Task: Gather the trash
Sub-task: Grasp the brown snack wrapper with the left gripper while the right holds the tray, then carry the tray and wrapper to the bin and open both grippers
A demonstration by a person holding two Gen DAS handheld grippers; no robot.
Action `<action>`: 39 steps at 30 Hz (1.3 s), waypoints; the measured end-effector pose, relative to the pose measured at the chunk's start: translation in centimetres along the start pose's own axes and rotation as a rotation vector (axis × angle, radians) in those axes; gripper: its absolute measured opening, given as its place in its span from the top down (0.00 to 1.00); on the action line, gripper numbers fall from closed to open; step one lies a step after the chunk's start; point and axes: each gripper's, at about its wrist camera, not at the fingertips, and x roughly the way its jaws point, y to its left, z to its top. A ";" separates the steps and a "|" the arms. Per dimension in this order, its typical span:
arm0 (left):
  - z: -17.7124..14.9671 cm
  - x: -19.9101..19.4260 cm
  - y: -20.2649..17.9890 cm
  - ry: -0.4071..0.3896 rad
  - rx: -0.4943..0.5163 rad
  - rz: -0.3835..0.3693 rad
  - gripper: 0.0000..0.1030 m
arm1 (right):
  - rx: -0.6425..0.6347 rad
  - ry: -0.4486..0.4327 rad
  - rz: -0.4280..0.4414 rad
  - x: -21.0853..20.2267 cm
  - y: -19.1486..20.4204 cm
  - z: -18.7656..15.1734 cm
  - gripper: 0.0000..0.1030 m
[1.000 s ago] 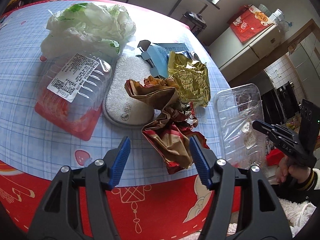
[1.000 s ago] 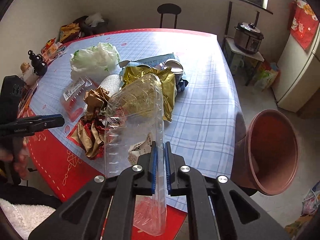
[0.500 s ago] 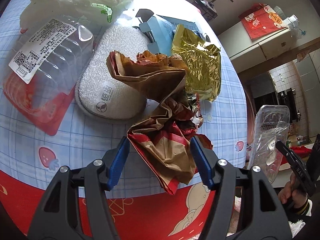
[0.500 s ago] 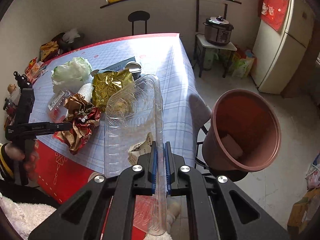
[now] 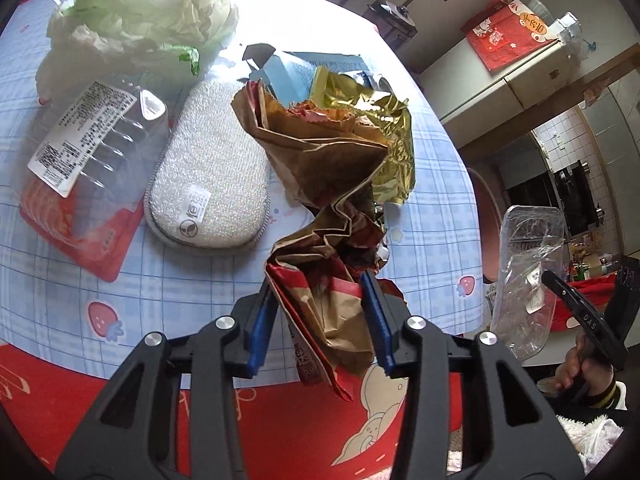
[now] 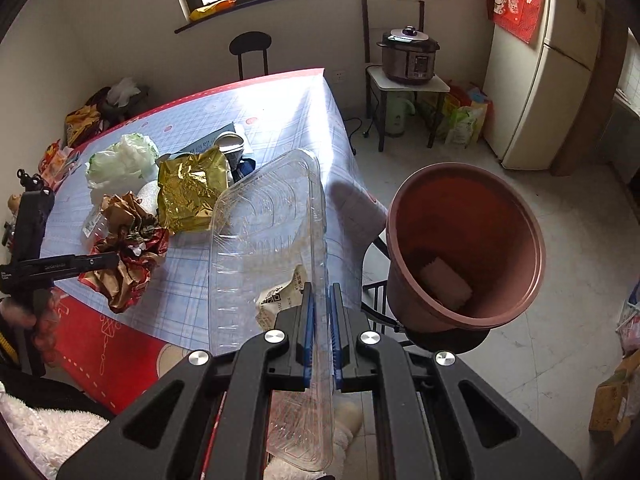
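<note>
left tool (image 5: 320,312): jaws just closing around crumpled brown-and-red paper bag (image 5: 324,216) on tabletop (image 5: 200,280) | right tool (image 6: 321,320): clamped on clear plastic clamshell tray (image 6: 268,232) beside terracotta-coloured plastic bucket (image 6: 464,240)

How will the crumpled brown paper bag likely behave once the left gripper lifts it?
The crumpled brown paper bag will probably sag, since its creased folds look limp. It seems light: thin paper, visibly hollow. The left gripper may crush it further.
</note>
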 end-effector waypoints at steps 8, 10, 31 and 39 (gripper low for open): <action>1.2 -6.0 -1.6 -0.175 0.019 -0.004 0.58 | 0.066 -0.046 -0.061 -0.8 -4.9 0.7 0.91; 1.6 -7.2 -2.5 -0.217 0.035 -0.012 0.58 | 0.092 -0.066 -0.096 -1.2 -7.1 1.4 0.91; 0.8 -9.1 -8.8 -0.291 0.045 0.045 0.57 | 0.176 -0.099 -0.272 3.4 -18.7 7.4 0.46; 3.4 -5.7 -13.9 -0.219 0.210 -0.006 0.57 | 0.229 -0.140 -0.221 -0.2 -18.8 4.5 0.08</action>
